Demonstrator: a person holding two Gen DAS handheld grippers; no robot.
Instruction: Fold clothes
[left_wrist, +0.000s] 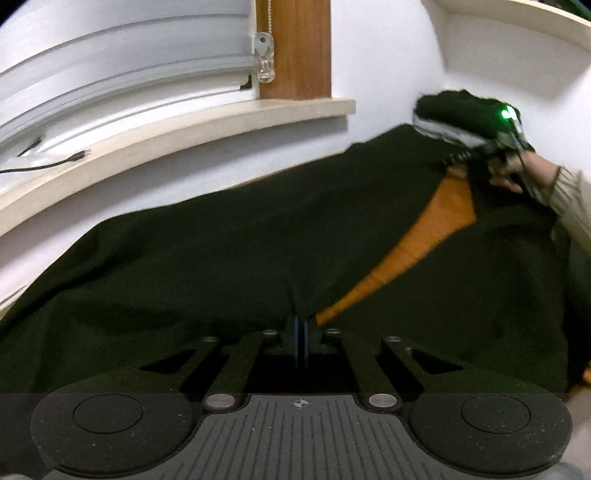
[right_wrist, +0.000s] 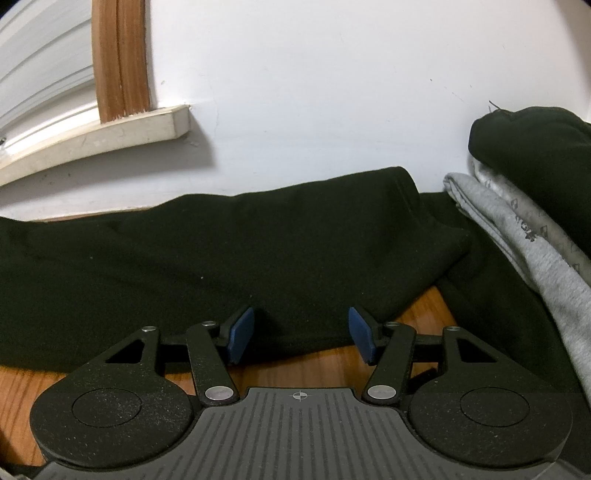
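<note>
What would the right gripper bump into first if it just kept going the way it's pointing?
Most likely the dark garment: its near edge lies just ahead of the open right gripper, between the blue pads. Depth is hard to judge here.

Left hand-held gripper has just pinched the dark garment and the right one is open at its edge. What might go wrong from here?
1. The left hand-held gripper pinches only a small pucker of the garment; a pull may slip it free.
2. The right hand-held gripper is open over the hem, so that side may lag.
3. The folded stack lies on the garment's edge and may topple.
</note>
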